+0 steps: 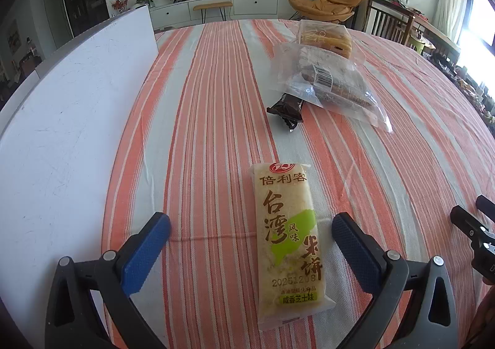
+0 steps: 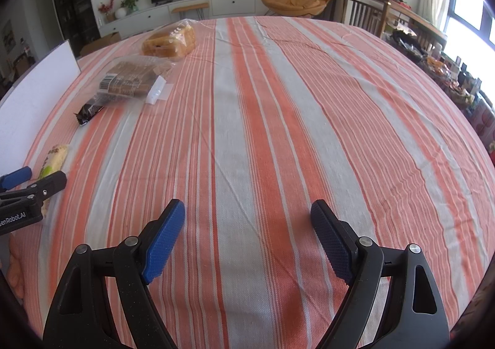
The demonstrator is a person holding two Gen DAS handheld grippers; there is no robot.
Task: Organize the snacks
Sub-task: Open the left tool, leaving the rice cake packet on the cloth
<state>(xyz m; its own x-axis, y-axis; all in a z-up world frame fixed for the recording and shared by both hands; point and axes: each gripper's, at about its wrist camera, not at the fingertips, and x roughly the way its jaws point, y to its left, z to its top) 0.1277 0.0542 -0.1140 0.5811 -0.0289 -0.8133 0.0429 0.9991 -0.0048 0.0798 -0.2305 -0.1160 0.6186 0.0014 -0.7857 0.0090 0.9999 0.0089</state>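
A yellow rice-cracker packet [image 1: 287, 240] with green and brown print lies flat on the striped cloth. My left gripper [image 1: 251, 225] is open wide around it, and neither blue pad touches it. Farther back lie a small dark snack packet [image 1: 286, 112], a clear bag of brown biscuits [image 1: 328, 82] and a bag of golden bread [image 1: 328, 37]. My right gripper [image 2: 247, 215] is open over bare cloth with nothing between its fingers. In the right wrist view the rice-cracker packet [image 2: 54, 160] shows at the far left behind the left gripper [image 2: 21, 185], with the dark packet [image 2: 89, 110], biscuit bag [image 2: 130, 79] and bread [image 2: 170, 41] beyond.
A white board [image 1: 71, 132] lies along the left side of the table. The orange and grey striped tablecloth [image 2: 278, 132] covers the table. Wooden chairs [image 2: 365, 11] and a cluttered sideboard stand past the far right edge.
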